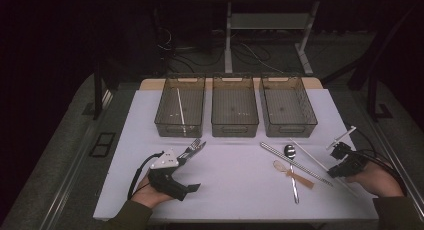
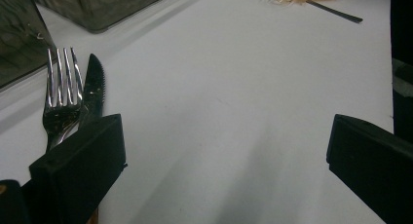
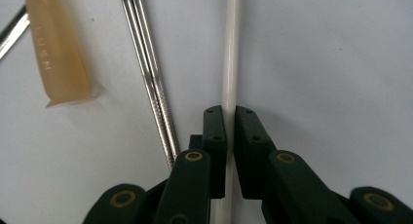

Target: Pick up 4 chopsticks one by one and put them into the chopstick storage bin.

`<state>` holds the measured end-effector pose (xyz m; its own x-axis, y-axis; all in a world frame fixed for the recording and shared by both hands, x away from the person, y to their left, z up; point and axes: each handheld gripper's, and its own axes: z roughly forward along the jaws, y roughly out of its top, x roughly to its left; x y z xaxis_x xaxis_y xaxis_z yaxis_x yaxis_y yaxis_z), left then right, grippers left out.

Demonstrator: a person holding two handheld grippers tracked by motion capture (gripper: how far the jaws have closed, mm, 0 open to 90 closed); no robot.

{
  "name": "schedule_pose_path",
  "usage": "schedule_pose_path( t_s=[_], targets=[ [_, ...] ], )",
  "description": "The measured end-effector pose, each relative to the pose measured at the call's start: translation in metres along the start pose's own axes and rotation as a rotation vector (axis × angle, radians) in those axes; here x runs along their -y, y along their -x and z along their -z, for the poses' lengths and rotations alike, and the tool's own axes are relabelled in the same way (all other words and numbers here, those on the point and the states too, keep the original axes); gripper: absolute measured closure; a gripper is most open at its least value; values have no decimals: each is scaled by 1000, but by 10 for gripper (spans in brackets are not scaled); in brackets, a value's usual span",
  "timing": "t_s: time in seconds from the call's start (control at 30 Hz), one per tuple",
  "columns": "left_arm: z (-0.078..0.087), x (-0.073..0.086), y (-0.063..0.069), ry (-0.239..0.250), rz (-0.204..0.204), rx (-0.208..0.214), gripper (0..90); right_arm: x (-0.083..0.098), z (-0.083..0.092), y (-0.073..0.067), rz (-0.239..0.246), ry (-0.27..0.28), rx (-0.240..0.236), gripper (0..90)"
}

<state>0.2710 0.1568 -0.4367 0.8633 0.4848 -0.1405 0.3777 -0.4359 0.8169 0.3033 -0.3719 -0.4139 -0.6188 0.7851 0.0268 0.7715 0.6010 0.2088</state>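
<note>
My right gripper (image 1: 334, 171) (image 3: 230, 151) is shut on a long white stick (image 1: 307, 151) (image 3: 230, 58) that lies on the white table (image 1: 235, 180) at the right. A pair of metal chopsticks (image 1: 295, 163) (image 3: 148, 73) lies just left of the stick. Beside them are a steel spoon (image 1: 292, 172) and an amber plastic spoon (image 1: 296, 175) (image 3: 54, 48). My left gripper (image 1: 192, 170) (image 2: 224, 170) stands wide open at the front left, nothing between its jaws. A fork (image 1: 198, 143) (image 2: 59, 97) and a knife (image 2: 93, 85) lie side by side at its left jaw.
Three clear smoky bins stand in a row at the back: left (image 1: 165, 124), middle (image 1: 235, 130), right (image 1: 310, 121). The left bin holds a white stick (image 1: 181, 110). Bare table lies between the two grippers. Table legs and cables show beyond the far edge.
</note>
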Motion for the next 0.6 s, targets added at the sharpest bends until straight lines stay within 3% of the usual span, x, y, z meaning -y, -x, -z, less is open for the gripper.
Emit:
schedule_pose_path(
  t_s=[0.6],
  targets=[
    [0, 0, 0, 3, 3, 2, 0, -2, 17, -5, 45, 294, -93, 839]
  ],
)
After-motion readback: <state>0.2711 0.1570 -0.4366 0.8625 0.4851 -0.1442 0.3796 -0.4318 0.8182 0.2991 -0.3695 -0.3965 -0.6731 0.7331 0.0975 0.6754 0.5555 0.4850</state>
